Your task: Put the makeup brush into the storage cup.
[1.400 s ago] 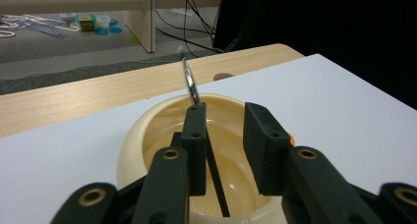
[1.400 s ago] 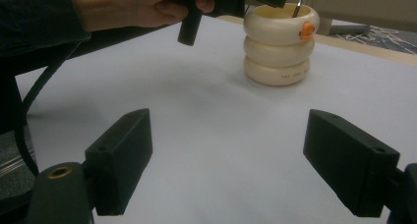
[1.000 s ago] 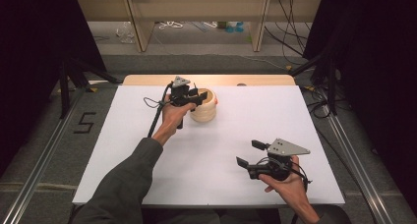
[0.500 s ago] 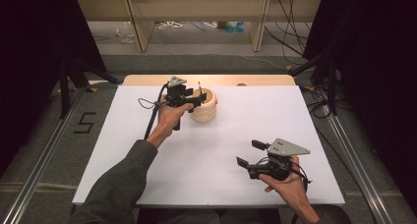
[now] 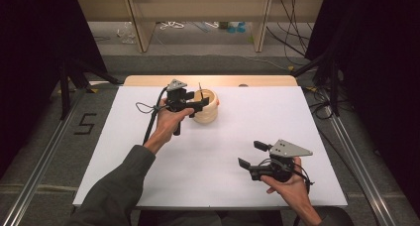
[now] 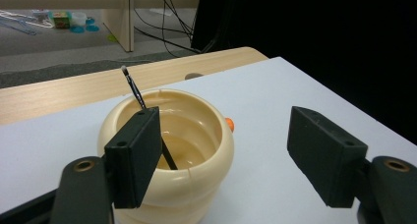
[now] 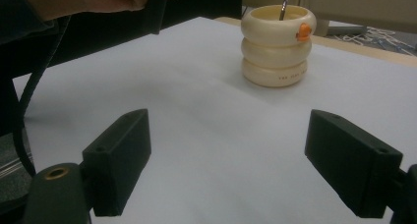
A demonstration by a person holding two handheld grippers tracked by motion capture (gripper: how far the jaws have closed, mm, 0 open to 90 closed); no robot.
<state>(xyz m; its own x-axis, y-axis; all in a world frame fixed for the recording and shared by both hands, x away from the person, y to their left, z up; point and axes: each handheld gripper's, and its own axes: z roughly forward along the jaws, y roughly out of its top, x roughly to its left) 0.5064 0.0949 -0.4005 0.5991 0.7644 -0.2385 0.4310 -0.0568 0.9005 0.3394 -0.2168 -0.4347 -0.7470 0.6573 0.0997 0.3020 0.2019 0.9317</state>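
So, starting at your left: your left gripper (image 5: 197, 101) hovers at the near-left side of the cream, ribbed plastic pot (image 5: 208, 107), which stands close to the far edge of the white table (image 5: 124, 151), a little left of its middle. Its jaws have just been opening and now stand wide, with nothing pressed between them. In the left gripper view one pad sits in front of the pot's rim and the other hangs over bare table beside it. The thin black pen-like stick (image 6: 142, 113) is inside the pot, free of the pads.

To finish this release well, I judge you should lift straight away from the rim rather than sweep sideways. The pot looks light, and a pad that catches its lip could tip it or knock the stick over. Keep the jaws wide until they are clear of the stick's upper end.

The stick's long axis runs steeply, near upright but tilted. Its lower end rests on the pot's floor and its upper tip (image 5: 200, 85) leans against the rim, poking above it.

Further right, your right gripper (image 5: 251, 154) is held near the table's near-right corner, well apart from the pot, jaws wide and empty.
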